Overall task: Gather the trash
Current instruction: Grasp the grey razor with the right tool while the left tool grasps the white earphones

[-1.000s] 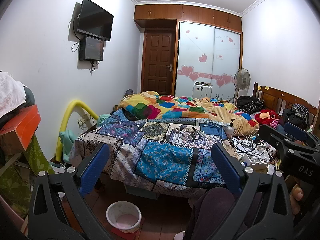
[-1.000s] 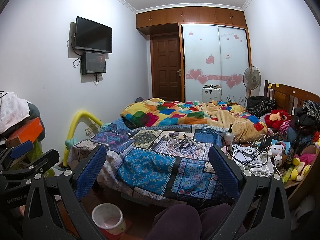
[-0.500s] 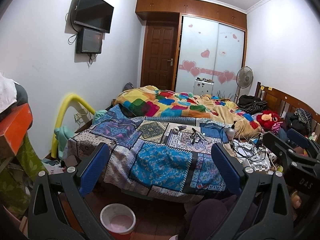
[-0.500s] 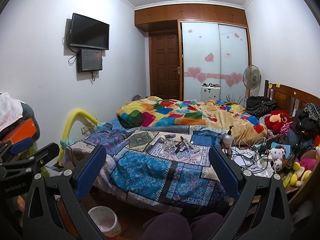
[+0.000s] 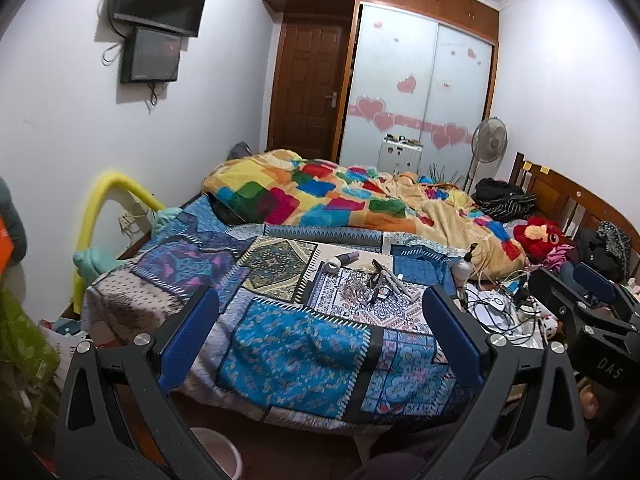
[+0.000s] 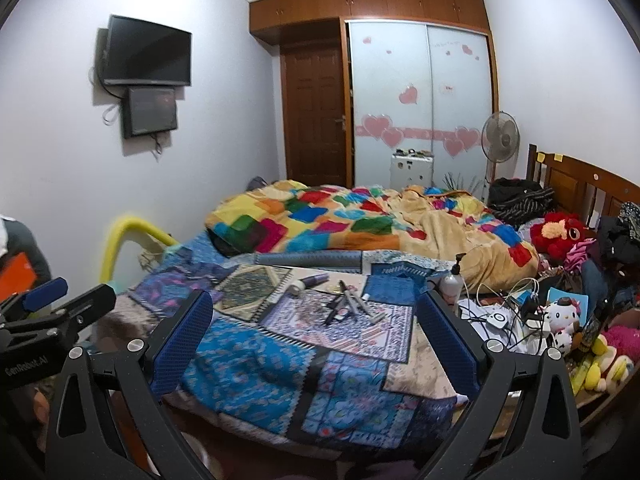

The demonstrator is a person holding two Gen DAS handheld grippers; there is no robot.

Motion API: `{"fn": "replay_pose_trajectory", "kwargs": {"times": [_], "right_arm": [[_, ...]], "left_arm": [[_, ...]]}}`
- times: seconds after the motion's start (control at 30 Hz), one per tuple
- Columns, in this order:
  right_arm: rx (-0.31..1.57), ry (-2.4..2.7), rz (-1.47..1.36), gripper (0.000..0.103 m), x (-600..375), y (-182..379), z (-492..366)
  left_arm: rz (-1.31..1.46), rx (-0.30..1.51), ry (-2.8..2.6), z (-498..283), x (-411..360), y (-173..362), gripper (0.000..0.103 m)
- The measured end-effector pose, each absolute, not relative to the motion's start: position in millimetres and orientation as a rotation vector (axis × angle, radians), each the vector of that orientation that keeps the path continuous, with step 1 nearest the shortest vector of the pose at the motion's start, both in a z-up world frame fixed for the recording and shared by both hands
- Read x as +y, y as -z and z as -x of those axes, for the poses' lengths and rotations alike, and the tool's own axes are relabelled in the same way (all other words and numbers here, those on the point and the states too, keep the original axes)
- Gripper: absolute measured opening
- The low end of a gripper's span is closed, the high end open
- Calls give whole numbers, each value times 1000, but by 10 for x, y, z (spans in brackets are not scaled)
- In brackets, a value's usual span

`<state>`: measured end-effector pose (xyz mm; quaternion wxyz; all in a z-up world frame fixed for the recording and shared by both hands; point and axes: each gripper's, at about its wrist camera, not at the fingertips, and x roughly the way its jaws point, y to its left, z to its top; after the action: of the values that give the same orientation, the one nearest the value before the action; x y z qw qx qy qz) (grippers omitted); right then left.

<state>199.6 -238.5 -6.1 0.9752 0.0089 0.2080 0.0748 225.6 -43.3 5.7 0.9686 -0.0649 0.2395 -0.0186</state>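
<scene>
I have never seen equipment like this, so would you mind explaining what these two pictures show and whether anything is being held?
No robot here: a person carries handheld tongs in each hand, each with a fisheye camera looking along its blue-padded fingers. One picture is from the left tongs, the other from the right tongs; each also glimpses the other at its edge. Both are open and hold nothing. Ahead is a bed with a patchwork quilt, where small items lie: a tape roll, pens. A pale bin stands on the floor.

Blue patchwork bedspread (image 5: pixel 296 344), multicoloured checked quilt (image 5: pixel 320 196).

right claw (image 6: pixel 314 344) gaping, patchwork bed (image 6: pixel 280 360), pens (image 6: pixel 352 304)
</scene>
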Motion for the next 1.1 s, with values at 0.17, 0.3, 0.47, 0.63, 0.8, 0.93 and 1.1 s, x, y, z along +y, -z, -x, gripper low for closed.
{"fn": "replay_pose_trajectory", "kwargs": {"times": [0.17,0.3,0.47,0.63,0.8,0.93,1.1], "right_arm": [[472,-128,-2,102,-2527,263,-2473],[539,-145,-14,102,-2650,472,-2889],[626,-142,-30,102,-2842,805,-3370],[705,-138,-30,102,-3012,1131,-3843],[764,-154,-25,95,-3124,1432,-4265],[822,-187,-4,79,-3149,1671,-4595],[911,-249,-12,55,-3193,1991,-4959]], "left_arm": [[127,536,-3,-2925,-550,216,102],[164,598,-11,-3356,-572,496,99],[199,707,-3,-3976,-599,966,92],[212,779,-4,-4497,-665,1394,92],[188,813,31,-4865,-832,1641,92],[170,836,75,-5140,-1026,1823,92],[135,851,116,-5394,-1248,2037,92]]}}
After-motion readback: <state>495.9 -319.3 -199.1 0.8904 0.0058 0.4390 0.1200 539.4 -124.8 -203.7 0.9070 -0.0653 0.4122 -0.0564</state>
